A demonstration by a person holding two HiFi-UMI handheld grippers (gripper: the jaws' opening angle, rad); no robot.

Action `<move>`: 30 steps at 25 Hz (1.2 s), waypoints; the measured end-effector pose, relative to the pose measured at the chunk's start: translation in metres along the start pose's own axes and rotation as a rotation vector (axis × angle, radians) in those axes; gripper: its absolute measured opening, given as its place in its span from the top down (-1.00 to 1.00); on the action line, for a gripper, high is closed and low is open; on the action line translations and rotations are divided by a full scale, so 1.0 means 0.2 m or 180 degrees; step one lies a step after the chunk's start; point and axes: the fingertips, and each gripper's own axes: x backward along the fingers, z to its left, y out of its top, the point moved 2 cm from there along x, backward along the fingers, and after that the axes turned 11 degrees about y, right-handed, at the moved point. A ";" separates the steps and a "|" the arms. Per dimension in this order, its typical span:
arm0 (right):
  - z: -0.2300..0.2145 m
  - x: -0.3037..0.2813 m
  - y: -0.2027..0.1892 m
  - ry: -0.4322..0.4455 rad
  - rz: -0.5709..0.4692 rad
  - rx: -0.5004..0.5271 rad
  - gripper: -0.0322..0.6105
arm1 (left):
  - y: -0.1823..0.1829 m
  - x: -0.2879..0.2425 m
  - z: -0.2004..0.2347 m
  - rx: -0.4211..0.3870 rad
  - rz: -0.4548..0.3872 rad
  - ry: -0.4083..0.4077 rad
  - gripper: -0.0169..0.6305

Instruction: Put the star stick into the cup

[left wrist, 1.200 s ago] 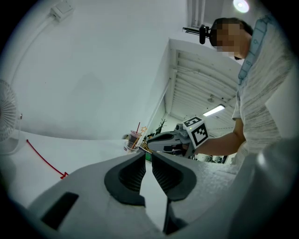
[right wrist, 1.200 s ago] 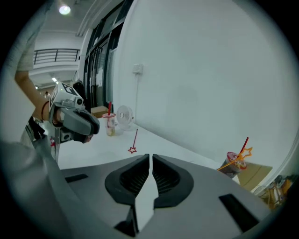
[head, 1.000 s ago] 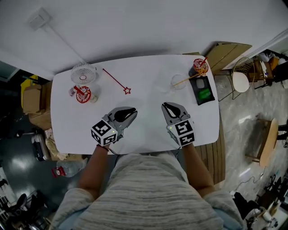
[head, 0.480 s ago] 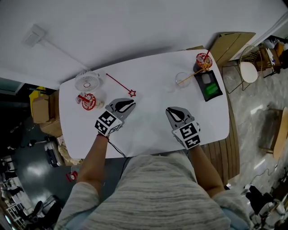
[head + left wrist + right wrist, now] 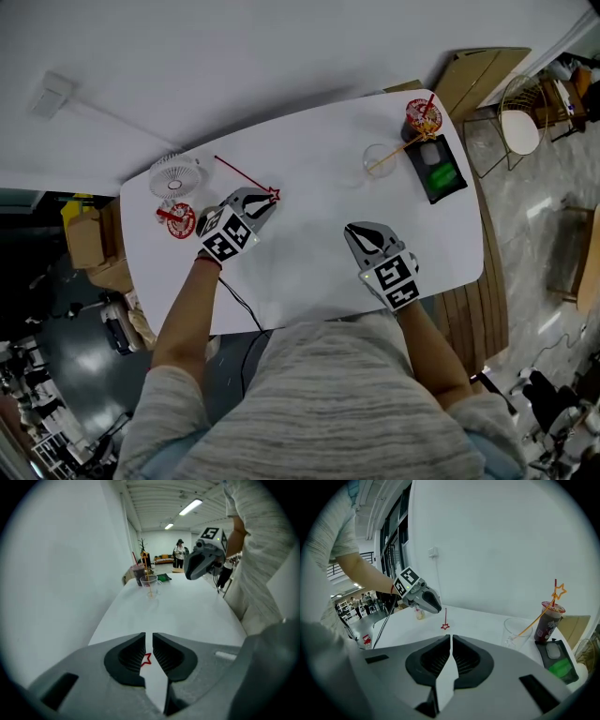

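White table (image 5: 319, 234) with rounded corners, seen from above. At its far left corner stand a small white fan (image 5: 174, 174) and, just beside it toward the near edge, a red-and-white lidded cup (image 5: 178, 220). The red star stick (image 5: 246, 176) lies flat on the bare top, running from beside the fan toward the middle, star end innermost. At the far right corner stand a clear cup (image 5: 378, 161), a dark drink cup (image 5: 423, 115) with a red-and-white lid, and a black tray (image 5: 421, 172), which lies next to both cups. The middle and near parts of the top carry nothing.
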 end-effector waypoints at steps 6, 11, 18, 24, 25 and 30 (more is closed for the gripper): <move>-0.04 -0.02 -0.01 0.0001 0.0025 -0.0043 0.86 | -0.10 -0.13 0.05 -0.0783 0.0450 -0.0228 0.83; -0.07 -0.05 -0.03 0.0015 0.0053 -0.0086 0.86 | -0.18 -0.21 0.07 -0.1234 0.0726 -0.0416 0.83; -0.10 -0.09 -0.05 0.0019 0.0082 -0.0143 0.86 | -0.33 -0.30 0.07 -0.1811 0.1028 -0.0645 0.83; -0.14 -0.10 -0.07 -0.0016 0.0107 -0.0203 0.86 | -0.41 -0.38 0.10 -0.2273 0.1171 -0.0855 0.83; -0.15 -0.10 -0.08 -0.0022 0.0111 -0.0215 0.86 | -0.41 -0.39 0.10 -0.2293 0.1178 -0.0886 0.83; -0.18 -0.10 -0.10 -0.0050 0.0132 -0.0262 0.86 | -0.45 -0.42 0.09 -0.2427 0.1231 -0.1052 0.83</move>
